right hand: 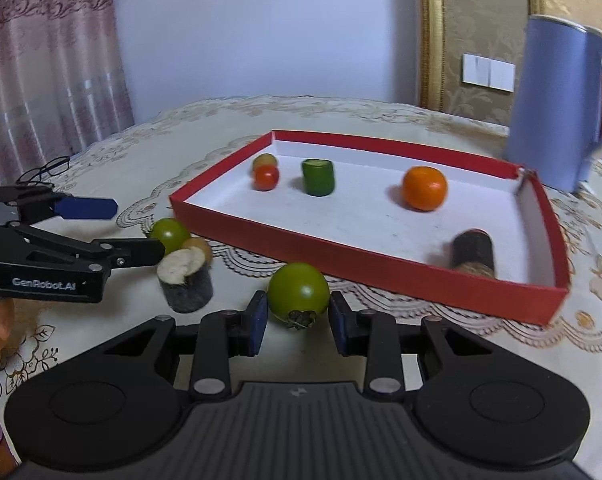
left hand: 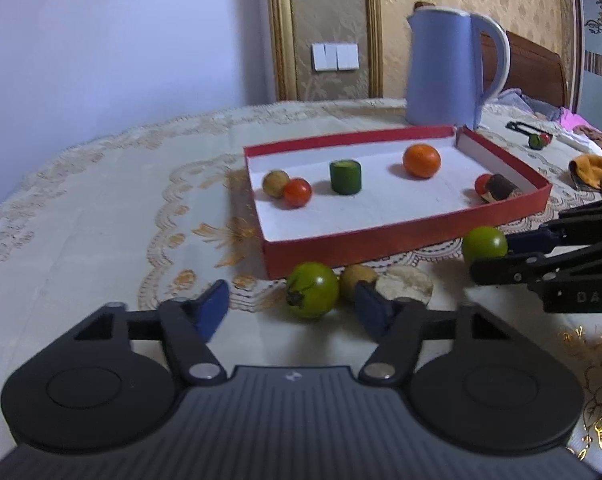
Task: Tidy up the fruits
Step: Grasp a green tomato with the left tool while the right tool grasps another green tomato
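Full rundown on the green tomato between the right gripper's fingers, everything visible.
The green tomato is round, smooth and glossy, unripe green all over, with a dried dark calyx facing the camera low on its front. It rests on the lace tablecloth just outside the near wall of the red tray, not in it. It lies between the open fingers of the right gripper; the blue pads flank it with gaps either side, so no grasp is visible. In the left wrist view it appears at.

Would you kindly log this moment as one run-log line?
left gripper: open around green tomato | right gripper: open around second green tomato | red box: orange inside
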